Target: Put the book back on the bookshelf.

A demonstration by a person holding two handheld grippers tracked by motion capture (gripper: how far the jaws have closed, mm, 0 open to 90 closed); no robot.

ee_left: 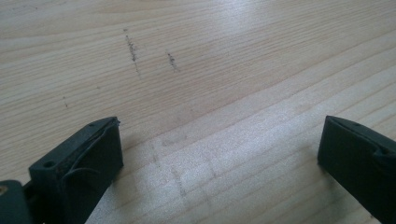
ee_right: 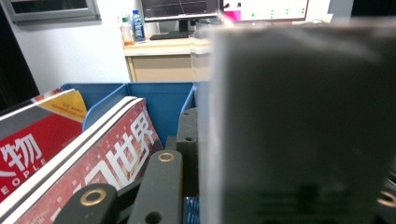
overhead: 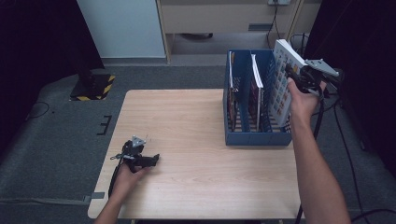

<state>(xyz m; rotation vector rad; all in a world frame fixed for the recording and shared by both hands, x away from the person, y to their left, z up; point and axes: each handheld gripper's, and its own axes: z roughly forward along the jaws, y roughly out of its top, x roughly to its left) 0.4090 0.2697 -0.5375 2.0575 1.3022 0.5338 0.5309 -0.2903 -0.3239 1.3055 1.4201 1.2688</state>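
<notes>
At the far right corner of the tabletop (overhead: 187,121) we see a blue magazine rack (overhead: 254,137) with three compartments. The right gripper (overhead: 295,74) is clamped on a white book with a patterned cover (overhead: 284,74), which stands tilted in the rightmost compartment, its top leaning outward to the right above the rack's rim. From the right gripper view, the book (ee_right: 299,121) sits close and blurred between the jaws, beside a red magazine (ee_right: 107,154) leaning in the next compartment. Another magazine (ee_right: 32,135) stands in the compartment beyond. Near the front left corner of the tabletop, the left gripper (overhead: 148,160) rests on the wood, its jaws spread wide and holding nothing.
</notes>
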